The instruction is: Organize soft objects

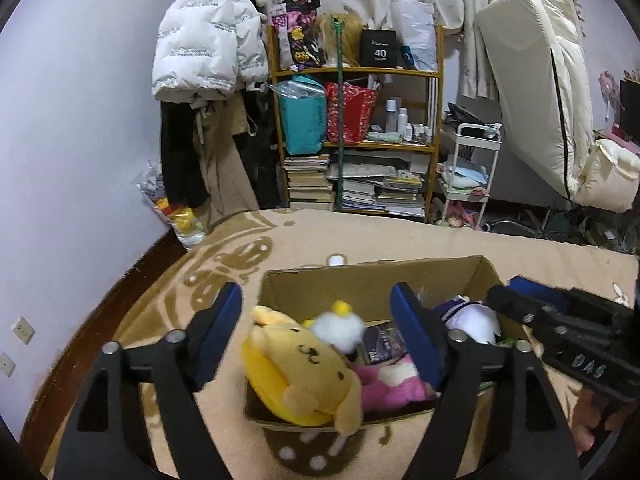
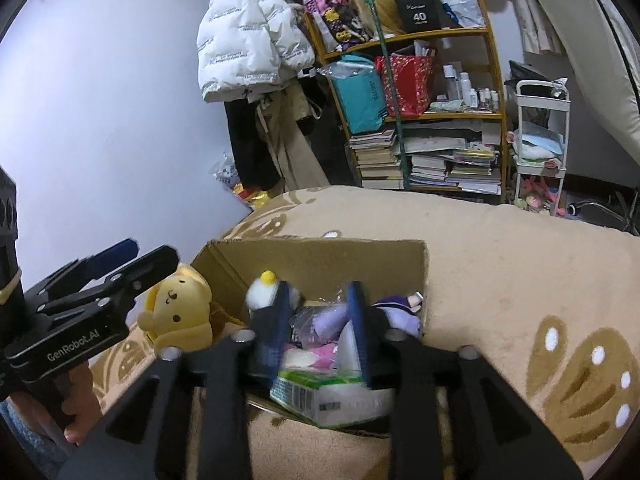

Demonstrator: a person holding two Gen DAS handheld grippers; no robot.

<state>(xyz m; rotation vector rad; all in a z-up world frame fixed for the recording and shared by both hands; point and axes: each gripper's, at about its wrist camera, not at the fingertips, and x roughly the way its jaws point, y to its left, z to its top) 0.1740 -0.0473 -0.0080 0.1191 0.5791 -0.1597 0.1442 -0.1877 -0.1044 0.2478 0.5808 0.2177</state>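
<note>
1. Both sets of tongs hang over an open cardboard box that sits on a tan patterned blanket, apparently spread over a bed
2. The left tongs stand wide apart with nothing pressed between the pads; a yellow dog plush lies just below them, draped over the box's near left corner with its head hanging over the rim
3. The right tongs are parted only a little, over a green-and-white tissue pack lying at the box's near edge; I see no pad pressing on it
4. Inside the box sit a white fluffy toy with a yellow top, a pink plush and a purple-and-white doll
5. My reading: this is the dropping-off step, with the soft things already delivered into the box
6. The next move, I judge, calls for lifting both tongs clear, perhaps nudging the dog fully inside, as it looks likely to slip out
7. Hard to tell: the box's floor is buried, the tongs' own arms block its near wall, and a dark packet between the toys is unreadable
8. No loose soft items left to gather show on the blanket
</note>
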